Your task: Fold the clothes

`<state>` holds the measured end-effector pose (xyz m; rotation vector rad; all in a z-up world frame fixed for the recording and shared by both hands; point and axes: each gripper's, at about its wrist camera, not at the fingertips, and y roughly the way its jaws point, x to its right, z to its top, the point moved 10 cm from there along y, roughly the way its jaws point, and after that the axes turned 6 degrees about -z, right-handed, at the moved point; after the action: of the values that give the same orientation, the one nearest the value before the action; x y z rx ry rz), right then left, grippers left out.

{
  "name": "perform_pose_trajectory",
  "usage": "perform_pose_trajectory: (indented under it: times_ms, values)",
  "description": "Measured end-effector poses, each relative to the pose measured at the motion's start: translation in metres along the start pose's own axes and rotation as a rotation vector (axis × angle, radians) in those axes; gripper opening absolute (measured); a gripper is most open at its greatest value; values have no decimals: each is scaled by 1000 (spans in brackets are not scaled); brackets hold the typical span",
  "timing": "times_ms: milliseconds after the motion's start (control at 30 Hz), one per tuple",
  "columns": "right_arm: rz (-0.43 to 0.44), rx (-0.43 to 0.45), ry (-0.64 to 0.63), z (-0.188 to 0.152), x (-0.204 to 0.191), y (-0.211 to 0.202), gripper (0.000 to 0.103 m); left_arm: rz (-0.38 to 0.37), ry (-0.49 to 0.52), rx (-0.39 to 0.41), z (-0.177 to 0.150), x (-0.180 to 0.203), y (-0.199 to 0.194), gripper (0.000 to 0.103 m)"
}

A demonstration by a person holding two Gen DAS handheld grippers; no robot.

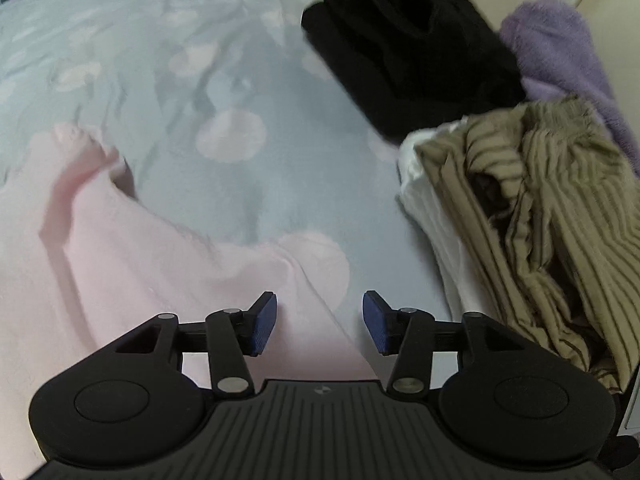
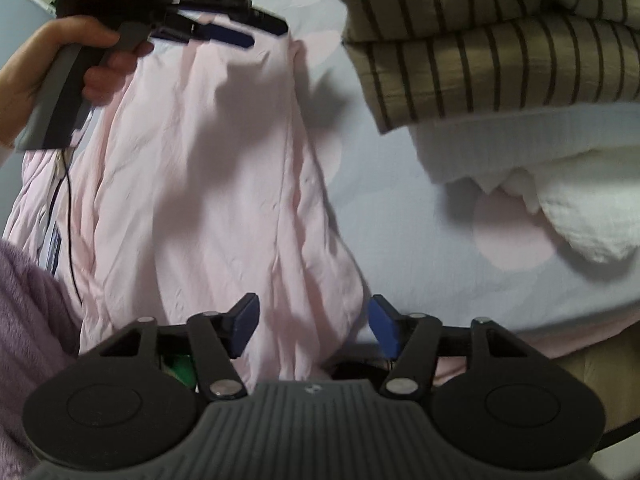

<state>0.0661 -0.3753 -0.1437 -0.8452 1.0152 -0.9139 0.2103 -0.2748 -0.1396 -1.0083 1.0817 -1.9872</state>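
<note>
A pale pink garment (image 1: pixel 120 260) (image 2: pixel 208 168) lies spread and creased on the bed. My left gripper (image 1: pixel 320 322) hangs just over one end of it, blue pads apart, nothing pinched between them. The right wrist view shows that left gripper (image 2: pixel 256 32) at the garment's far end, held by a hand (image 2: pixel 60 60). My right gripper (image 2: pixel 314 328) stands open over the garment's near end. The pink cloth lies under the gap, and neither pad presses on it.
The bedsheet (image 1: pixel 240 80) is light blue with pink spots. A brown striped garment (image 1: pixel 540 208) (image 2: pixel 500 64) rests folded on a white one (image 2: pixel 560 168) to the right. A black garment (image 1: pixel 400 52) and a purple fleece (image 1: pixel 560 52) lie further back. A fluffy lilac sleeve (image 2: pixel 24 300) is at left.
</note>
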Motion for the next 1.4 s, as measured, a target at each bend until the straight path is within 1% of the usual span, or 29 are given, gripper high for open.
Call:
perform_pose_trajectory:
  times_ms: [33, 133, 200, 233, 267, 300, 333, 367, 400, 433, 500, 600, 700, 833, 933, 1033, 1167, 1267, 1400]
  values:
    - [-4, -3, 7, 3, 2, 3, 70, 7, -8, -13, -2, 0, 5, 45]
    - [-12, -7, 16, 7, 7, 15, 70, 22, -48, -33, -7, -5, 19, 45]
    - [-2, -19, 11, 8, 7, 21, 71, 33, -79, -44, -10, -12, 27, 45]
    - [6, -22, 2, 7, 5, 22, 70, 34, -94, -46, -12, -15, 29, 41]
    - [13, -24, -8, 6, 2, 23, 67, 32, -108, -45, -13, -19, 32, 39]
    - [22, -27, -16, 5, 0, 24, 56, 35, -111, -42, -13, -21, 32, 35]
    - [38, -35, -19, 4, -3, 25, 35, 41, -109, -38, -13, -23, 32, 29]
    - [55, -44, -18, 3, -5, 25, 24, 47, -107, -33, -13, -25, 31, 26]
    - [72, -56, -16, 2, -8, 27, 17, 53, -105, -29, -13, -27, 31, 17]
    - [71, -55, -19, 2, -9, 27, 14, 43, -109, -22, -13, -29, 29, 10]
    - [58, -47, -42, 1, -12, 24, 10, 10, -125, -6, -13, -30, 24, 2]
    - [76, -35, -62, 1, -21, 10, 9, -61, -136, 37, -11, -29, 9, 1]
    - [100, -9, -107, 0, -39, -7, 8, -123, -131, 77, -10, -30, -12, 1]
    - [127, 14, -193, 0, -71, -24, 7, -194, -147, 130, -12, -39, -44, 0]
    - [166, 8, -289, -2, -106, -26, 7, -237, -164, 165, -17, -49, -68, 0]
    - [205, -18, -355, -8, -134, -26, 7, -254, -179, 190, -25, -65, -87, 0]
    - [232, -50, -449, -15, -168, -18, 7, -239, -194, 222, -40, -93, -106, 0]
    - [232, -82, -516, -16, -186, -11, 7, -231, -248, 241, -55, -119, -113, 0]
    - [231, -130, -566, -18, -206, 7, 7, -219, -324, 255, -73, -155, -115, 0]
